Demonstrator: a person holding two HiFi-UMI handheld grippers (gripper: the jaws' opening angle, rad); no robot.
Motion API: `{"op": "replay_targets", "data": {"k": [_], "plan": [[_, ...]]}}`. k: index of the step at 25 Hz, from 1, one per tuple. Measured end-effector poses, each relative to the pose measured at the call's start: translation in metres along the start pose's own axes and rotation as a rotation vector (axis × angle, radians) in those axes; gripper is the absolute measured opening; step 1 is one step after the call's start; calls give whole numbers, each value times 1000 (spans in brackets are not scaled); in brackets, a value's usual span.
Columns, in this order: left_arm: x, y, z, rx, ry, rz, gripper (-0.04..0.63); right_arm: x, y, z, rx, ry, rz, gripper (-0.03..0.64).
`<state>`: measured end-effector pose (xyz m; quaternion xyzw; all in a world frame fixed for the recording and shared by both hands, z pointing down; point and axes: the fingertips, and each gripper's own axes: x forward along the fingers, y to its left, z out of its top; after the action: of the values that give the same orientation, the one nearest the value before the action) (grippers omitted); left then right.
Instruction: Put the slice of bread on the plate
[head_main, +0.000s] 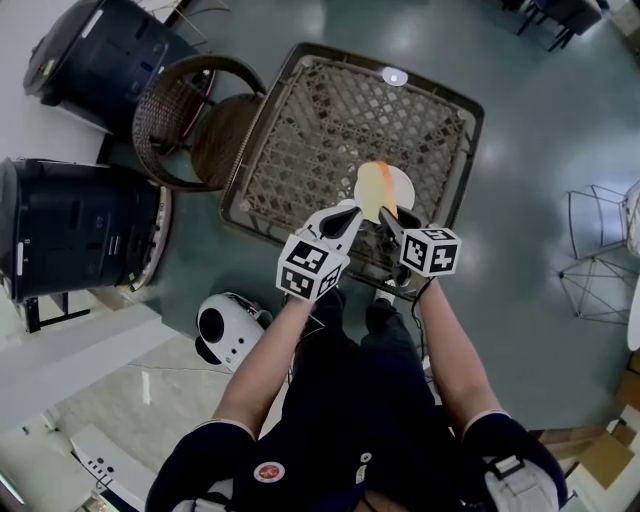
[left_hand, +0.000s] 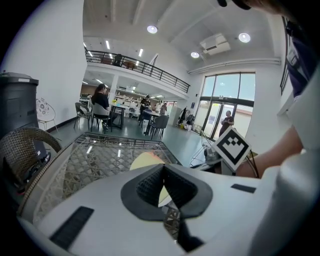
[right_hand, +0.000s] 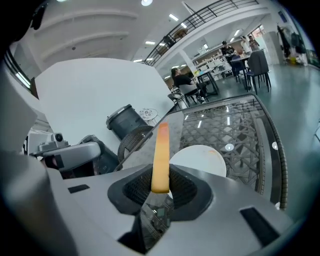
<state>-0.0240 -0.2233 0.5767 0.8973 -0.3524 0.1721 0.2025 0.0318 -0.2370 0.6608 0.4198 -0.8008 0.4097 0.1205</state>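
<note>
Right gripper view: right gripper (right_hand: 160, 187) clamps bread slice (right_hand: 161, 150) above plate (right_hand: 202, 156), best laid flat at centre; left gripper (left_hand: 164, 184) closed, empty.

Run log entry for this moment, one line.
right gripper: shut on bread slice, edge-up | left gripper: shut, empty | plate: bare, on table

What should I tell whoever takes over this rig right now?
Right tongs: shut on the slice of bread, held on edge over the plate.
Left tongs: shut, empty, alongside.
The plate sits on the glass-topped wicker table.
Done: bread is in grip.
Left: lower it, lay it on the plate, let go.
</note>
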Motion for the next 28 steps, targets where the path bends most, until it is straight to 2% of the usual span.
{"op": "replay_targets", "data": {"k": [10,20,28], "plan": [[0,2,-16,-13,37,-2,5,14,-12,-11,118,21,9,92],[10,-4,-21,-7,64,-26,5,14,-27,-10,113,-4,-24,94],[17,-7,-23,-6,76,-26,5,16,-47,-19,101,1,-76,120]]}}
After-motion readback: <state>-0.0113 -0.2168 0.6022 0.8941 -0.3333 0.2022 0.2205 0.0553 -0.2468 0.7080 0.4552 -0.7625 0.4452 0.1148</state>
